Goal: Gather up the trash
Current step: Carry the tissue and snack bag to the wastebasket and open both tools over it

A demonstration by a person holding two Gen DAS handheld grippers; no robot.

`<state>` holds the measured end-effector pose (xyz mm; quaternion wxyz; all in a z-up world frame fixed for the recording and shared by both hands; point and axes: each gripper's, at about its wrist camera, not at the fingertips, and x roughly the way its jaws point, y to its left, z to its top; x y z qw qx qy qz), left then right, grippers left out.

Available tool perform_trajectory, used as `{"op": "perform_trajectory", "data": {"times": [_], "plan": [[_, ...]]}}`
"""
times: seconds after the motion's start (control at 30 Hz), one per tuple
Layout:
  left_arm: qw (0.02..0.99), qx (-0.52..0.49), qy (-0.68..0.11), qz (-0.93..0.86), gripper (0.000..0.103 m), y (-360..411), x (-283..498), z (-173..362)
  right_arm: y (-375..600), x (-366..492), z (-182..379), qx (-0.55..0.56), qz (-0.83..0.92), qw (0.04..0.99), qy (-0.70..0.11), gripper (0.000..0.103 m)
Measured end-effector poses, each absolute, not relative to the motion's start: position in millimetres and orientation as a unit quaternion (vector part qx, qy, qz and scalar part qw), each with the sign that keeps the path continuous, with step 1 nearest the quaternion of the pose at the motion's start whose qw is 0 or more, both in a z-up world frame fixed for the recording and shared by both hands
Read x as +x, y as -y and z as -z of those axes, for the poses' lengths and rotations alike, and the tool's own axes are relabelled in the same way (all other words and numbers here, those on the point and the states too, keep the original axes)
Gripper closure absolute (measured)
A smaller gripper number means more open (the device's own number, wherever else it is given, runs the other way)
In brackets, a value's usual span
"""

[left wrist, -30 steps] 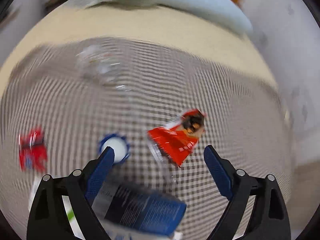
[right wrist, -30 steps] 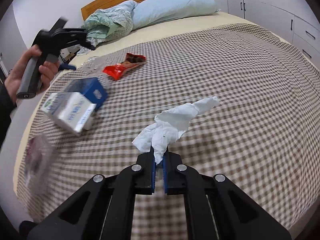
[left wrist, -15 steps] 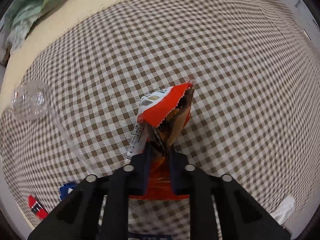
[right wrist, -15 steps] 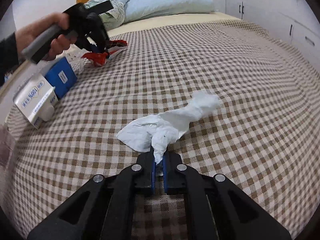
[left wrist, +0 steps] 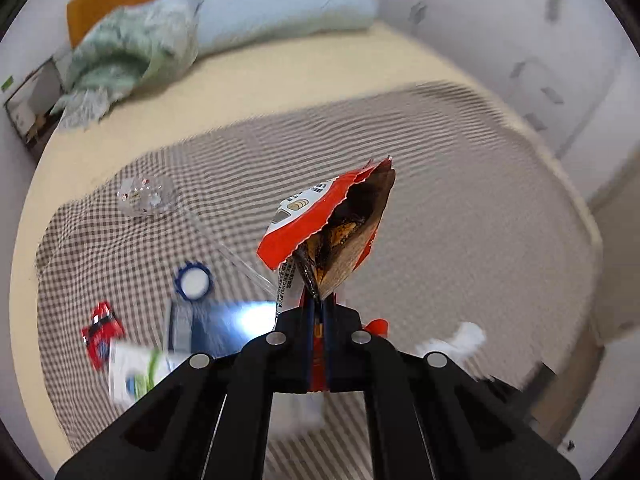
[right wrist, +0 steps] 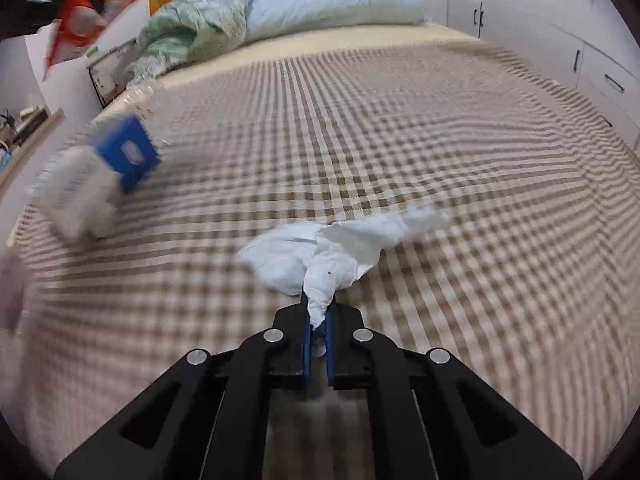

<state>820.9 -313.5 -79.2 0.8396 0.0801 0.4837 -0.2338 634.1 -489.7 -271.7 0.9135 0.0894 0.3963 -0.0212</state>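
My left gripper [left wrist: 317,312] is shut on a red snack wrapper [left wrist: 328,232] and holds it up above the checked bed cover; the torn top gapes open. The wrapper also shows blurred at the top left of the right wrist view [right wrist: 92,12]. My right gripper [right wrist: 317,320] is shut on a crumpled white tissue [right wrist: 340,248], whose far end trails over the cover. The tissue appears in the left wrist view [left wrist: 456,340] too.
On the checked cover [right wrist: 400,140] lie a blue and white carton [right wrist: 104,172], a clear plastic cup [left wrist: 144,196], a blue-rimmed lid [left wrist: 193,281] and a small red packet [left wrist: 102,328]. Pillows [right wrist: 336,4] and a green blanket [left wrist: 132,52] lie by the headboard. White cupboards [right wrist: 600,68] stand at right.
My left gripper closed on the red wrapper on the cover, then lifted it high. My right gripper stayed shut on the tissue and moved a little over the cover.
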Motion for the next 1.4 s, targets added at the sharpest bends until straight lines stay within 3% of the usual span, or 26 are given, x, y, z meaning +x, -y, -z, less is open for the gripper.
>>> {"op": "perform_trajectory", "data": {"times": [0.1, 0.27, 0.43, 0.67, 0.9, 1.13, 1.2, 1.23, 1.27, 1.4], "plan": [[0.834, 0.071, -0.463, 0.291, 0.103, 313, 732, 60, 490, 568, 246, 0.12, 0.017, 0.923, -0.366, 0.098], [0.801, 0.056, -0.462, 0.376, 0.103, 332, 614, 80, 512, 434, 239, 0.133, 0.048, 0.923, -0.357, 0.098], [0.754, 0.074, -0.484, 0.438, 0.103, 403, 497, 127, 555, 311, 274, 0.146, 0.128, 0.897, -0.398, 0.098], [0.672, 0.138, -0.549, 0.478, 0.102, 513, 387, 220, 625, 172, 361, 0.263, 0.221, 0.813, -0.47, 0.098], [0.644, 0.161, -0.601, 0.445, 0.102, 563, 374, 282, 658, 146, 426, 0.321, 0.22, 0.77, -0.506, 0.098], [0.616, 0.165, -0.651, 0.411, 0.102, 564, 388, 333, 710, 242, 471, 0.288, 0.205, 0.764, -0.539, 0.097], [0.61, 0.164, -0.656, 0.414, 0.102, 567, 388, 340, 733, 270, 486, 0.286, 0.223, 0.751, -0.552, 0.087], [0.604, 0.163, -0.66, 0.415, 0.102, 571, 390, 344, 743, 281, 493, 0.29, 0.23, 0.744, -0.557, 0.06], [0.601, 0.163, -0.664, 0.414, 0.102, 573, 390, 348, 755, 291, 499, 0.3, 0.235, 0.738, -0.558, 0.039], [0.588, 0.177, -0.682, 0.397, 0.102, 586, 387, 370, 779, 297, 503, 0.346, 0.238, 0.734, -0.534, 0.038]]}}
